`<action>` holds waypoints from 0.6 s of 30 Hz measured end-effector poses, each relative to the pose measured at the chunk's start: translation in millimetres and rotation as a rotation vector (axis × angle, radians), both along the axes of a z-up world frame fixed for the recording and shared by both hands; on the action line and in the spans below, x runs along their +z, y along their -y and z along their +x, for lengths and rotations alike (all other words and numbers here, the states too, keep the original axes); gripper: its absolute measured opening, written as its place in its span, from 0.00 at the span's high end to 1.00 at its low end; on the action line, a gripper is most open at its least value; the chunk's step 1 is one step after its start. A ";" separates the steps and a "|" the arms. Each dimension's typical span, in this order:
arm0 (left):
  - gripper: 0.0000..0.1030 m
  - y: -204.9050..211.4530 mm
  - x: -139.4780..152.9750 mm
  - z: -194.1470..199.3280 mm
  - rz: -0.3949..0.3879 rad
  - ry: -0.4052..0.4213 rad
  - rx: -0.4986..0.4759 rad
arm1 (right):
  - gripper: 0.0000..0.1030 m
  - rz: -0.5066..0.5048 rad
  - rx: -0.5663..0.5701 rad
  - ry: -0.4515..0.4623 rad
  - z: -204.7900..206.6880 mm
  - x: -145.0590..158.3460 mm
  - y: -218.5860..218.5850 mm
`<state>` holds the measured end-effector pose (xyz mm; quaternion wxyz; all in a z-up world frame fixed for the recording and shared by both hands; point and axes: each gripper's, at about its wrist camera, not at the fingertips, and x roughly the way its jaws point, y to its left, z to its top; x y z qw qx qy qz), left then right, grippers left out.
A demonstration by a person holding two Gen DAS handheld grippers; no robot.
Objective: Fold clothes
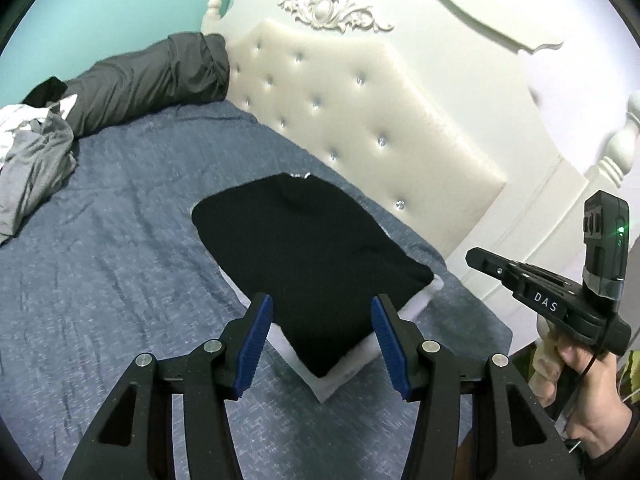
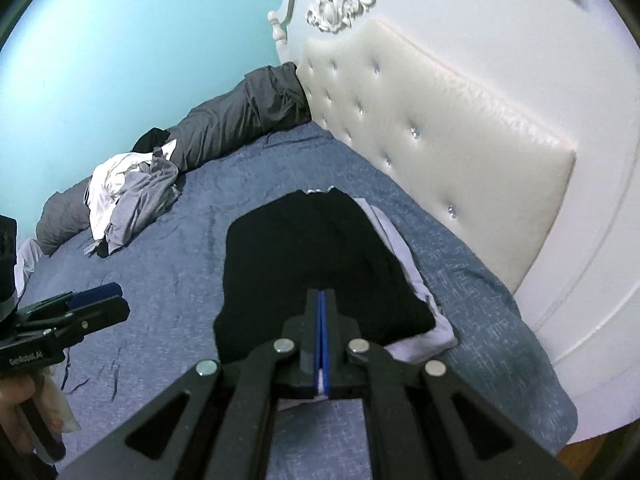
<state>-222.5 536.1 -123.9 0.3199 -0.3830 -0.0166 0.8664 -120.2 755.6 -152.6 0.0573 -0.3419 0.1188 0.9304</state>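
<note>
Left wrist: tongs (image 1: 322, 340) apart, angled downward.

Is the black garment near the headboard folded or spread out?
Folded. The black garment lies as a compact rectangle on a folded white garment, on the blue bedspread.

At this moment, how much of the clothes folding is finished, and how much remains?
Done: a folded black garment lies on a folded white one on the blue bedspread near the headboard. In hand: nothing; the left gripper is open and empty above the stack, the right gripper is shut with no garment in it. Left: the crumpled grey and white pile by the wall.
</note>
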 end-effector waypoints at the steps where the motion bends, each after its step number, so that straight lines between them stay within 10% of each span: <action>1: 0.45 2.7 4.2 4.4 0.003 -0.006 0.000 | 1.00 0.006 0.000 -0.005 4.1 4.6 3.7; 18: 0.42 30.1 57.7 68.7 0.033 -0.080 -0.017 | 1.00 0.002 -0.051 -0.056 70.4 53.6 52.5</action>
